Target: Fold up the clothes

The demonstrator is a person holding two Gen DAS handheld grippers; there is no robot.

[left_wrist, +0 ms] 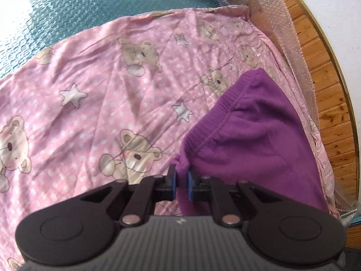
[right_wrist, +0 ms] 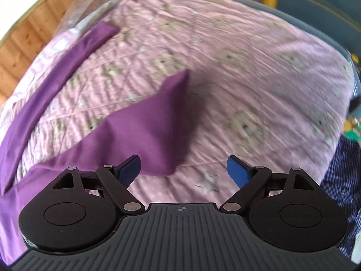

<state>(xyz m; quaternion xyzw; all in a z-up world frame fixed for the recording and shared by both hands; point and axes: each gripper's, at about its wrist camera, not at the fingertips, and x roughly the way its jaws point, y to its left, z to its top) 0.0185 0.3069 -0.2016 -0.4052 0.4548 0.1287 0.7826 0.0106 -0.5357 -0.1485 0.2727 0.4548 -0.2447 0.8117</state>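
Observation:
Purple fleece trousers (left_wrist: 252, 135) hang over the pink bear-print sheet (left_wrist: 101, 90); their ribbed waistband runs up to the right. My left gripper (left_wrist: 181, 181) is shut on a bunched corner of that waistband, its blue pads pinching the cloth. In the right wrist view the purple trousers (right_wrist: 144, 131) spread across the pink sheet (right_wrist: 259, 79), one leg pointing to the middle and another long leg (right_wrist: 56, 72) stretched along the left side. My right gripper (right_wrist: 183, 169) stands open above the sheet, nothing between its blue pads, just right of the nearer leg. This view is motion-blurred.
A teal textured surface (left_wrist: 56, 11) lies beyond the sheet's far edge. Clear bubble wrap (left_wrist: 277, 22) and a wooden bed frame (left_wrist: 327, 79) border the right side. A blue checked cloth (right_wrist: 343, 180) sits at the right edge of the right wrist view.

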